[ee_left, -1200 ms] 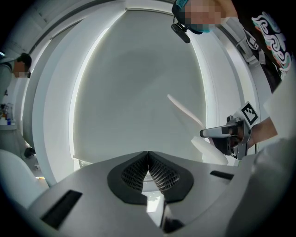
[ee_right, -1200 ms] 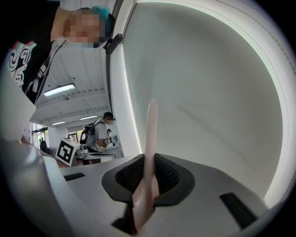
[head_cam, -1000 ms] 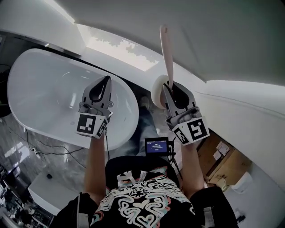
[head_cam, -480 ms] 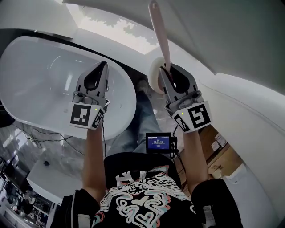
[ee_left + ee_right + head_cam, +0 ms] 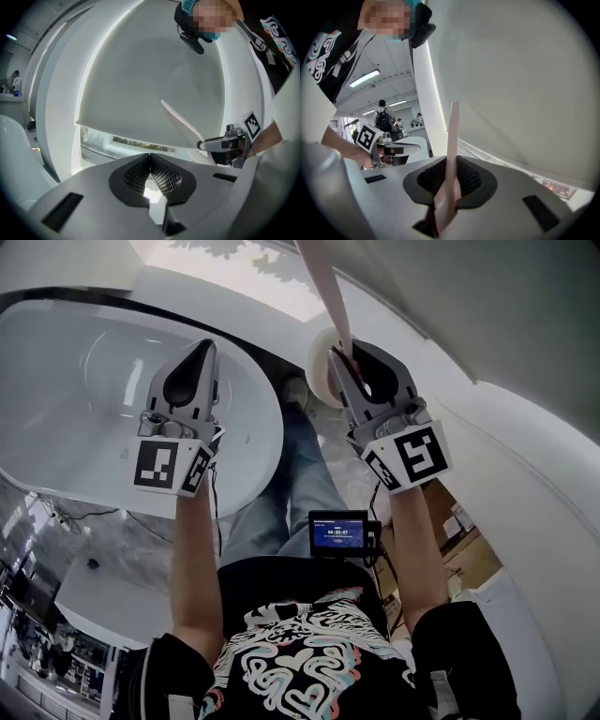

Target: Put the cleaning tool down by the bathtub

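Note:
The cleaning tool has a long pale pink handle [image 5: 328,292] and a round white head [image 5: 322,381]. My right gripper [image 5: 339,357] is shut on the handle just above the head, holding it up in the air to the right of the white bathtub [image 5: 84,409]. In the right gripper view the handle [image 5: 452,131] stands upright between the jaws of the right gripper [image 5: 451,161]. Over the tub's right rim hovers my left gripper [image 5: 204,345], shut and holding nothing. In the left gripper view the left gripper [image 5: 150,157] has its jaws pressed together, and the handle [image 5: 183,123] shows at the right.
A small screen [image 5: 337,531] hangs at the person's chest. Cardboard boxes [image 5: 459,521] lie on the floor at the right, and cables [image 5: 66,512] run below the tub. A curved white wall [image 5: 525,352] rises close on the right. People [image 5: 384,119] stand far off.
Both grippers sit higher and a little further left in the head view. The handle's top now runs out of the frame. The right gripper's hold on the tool is unchanged.

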A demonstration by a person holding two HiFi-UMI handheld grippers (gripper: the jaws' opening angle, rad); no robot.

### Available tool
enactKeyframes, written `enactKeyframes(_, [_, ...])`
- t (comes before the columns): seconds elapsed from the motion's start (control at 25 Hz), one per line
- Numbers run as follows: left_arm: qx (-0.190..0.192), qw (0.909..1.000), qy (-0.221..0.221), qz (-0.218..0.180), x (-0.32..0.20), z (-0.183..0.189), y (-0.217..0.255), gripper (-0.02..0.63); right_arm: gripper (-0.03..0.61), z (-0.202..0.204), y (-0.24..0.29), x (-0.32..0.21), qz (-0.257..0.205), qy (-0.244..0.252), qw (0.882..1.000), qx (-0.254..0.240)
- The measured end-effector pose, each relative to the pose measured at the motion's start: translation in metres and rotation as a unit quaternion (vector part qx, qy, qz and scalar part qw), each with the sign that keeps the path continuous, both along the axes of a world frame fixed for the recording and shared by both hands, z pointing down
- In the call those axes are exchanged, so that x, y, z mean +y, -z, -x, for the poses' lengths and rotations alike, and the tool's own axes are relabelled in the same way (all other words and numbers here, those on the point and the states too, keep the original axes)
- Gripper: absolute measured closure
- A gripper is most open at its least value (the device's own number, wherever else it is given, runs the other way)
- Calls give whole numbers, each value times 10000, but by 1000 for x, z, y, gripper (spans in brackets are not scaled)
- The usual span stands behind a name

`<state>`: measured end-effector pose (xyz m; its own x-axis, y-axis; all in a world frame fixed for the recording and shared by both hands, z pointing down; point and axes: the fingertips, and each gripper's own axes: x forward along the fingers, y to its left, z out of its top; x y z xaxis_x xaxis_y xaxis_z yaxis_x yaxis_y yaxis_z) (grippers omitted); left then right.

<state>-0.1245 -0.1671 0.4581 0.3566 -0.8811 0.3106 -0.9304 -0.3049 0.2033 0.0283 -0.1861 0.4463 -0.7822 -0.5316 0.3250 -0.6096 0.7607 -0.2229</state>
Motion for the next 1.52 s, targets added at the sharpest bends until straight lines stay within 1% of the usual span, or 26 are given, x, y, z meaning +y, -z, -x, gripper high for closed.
enactKeyframes(0.12, [144,9998,103,-18,-1,7,-7,597,500,7,-14,0,62,66,10000,25])
enactKeyframes(0.28, [122,9998,158,18,-7,12,-20,597,500,12,-32,-2,145,176,9996,150])
enactKeyframes(0.52, [168,9997,106,116,-11,31,-49,597,500,34,-65,-11,219,286,9988,323])
enactKeyframes(0.72, [148,9996,34,254,-8,33,-75,597,500,41,-94,-15,268,344,9980,454])
enactKeyframes(0.96, [144,9993,-6,341,-10,27,-96,597,500,40,-122,-16,181,516,9960,710])
enactKeyframes(1.24, [51,9991,-32,426,-17,25,-122,597,500,36,-158,-21,192,679,9929,962])
enactKeyframes(1.52, [33,9985,4,540,-21,17,-144,597,500,25,-188,-29,141,852,9881,1270])
